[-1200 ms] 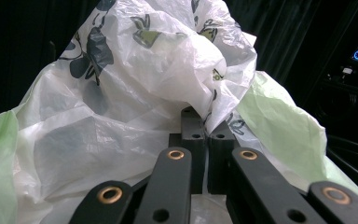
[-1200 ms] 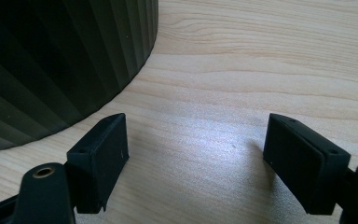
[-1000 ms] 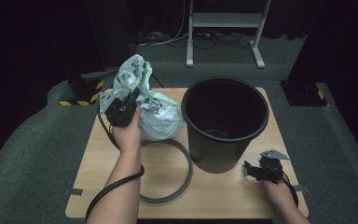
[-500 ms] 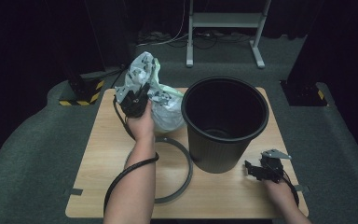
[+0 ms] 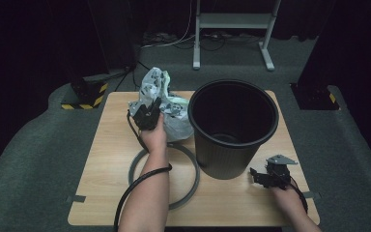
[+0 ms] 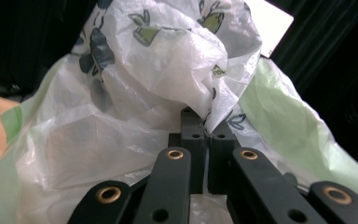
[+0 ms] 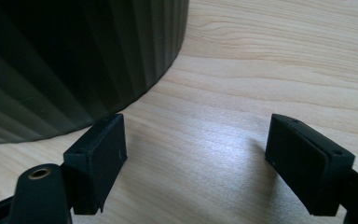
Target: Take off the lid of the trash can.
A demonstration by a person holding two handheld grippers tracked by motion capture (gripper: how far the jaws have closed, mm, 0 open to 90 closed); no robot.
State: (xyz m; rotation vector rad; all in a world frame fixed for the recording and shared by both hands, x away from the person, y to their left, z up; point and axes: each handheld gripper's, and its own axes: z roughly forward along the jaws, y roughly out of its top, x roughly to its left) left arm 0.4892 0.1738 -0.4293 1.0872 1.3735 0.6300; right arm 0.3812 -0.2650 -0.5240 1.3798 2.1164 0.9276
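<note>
Table: a pale wooden tabletop (image 5: 106, 159) with visible grain, rounded corners; it stands on grey carpet in a dark room
Room: black drapes behind; a grey metal stand (image 5: 232, 21) with cables on the floor at the far side; yellow-and-black hazard striping (image 5: 84, 94) on a dark block off the table's far left corner
Bag: a crumpled plastic bag (image 5: 166, 104), thin and translucent white with pale green panels and a dark leaf or butterfly print (the exact motif is hard to tell); it sits at the table's far edge, just left of the bin
Bin: a black ribbed bin (image 5: 232, 130), upright, open-topped, right of centre
Ring: a grey ring (image 5: 186, 186) flat on the table, near the bin's left, partly under the left forearm
Left gripper: the left gripper (image 5: 147, 113) is at the bag; its jaws are pressed together with a fold of the film pinched between them
Right gripper: the right gripper (image 5: 265, 176) rests low near the table's near right corner, just beside the bin's base; jaws wide apart over bare wood, holding nothing
</note>
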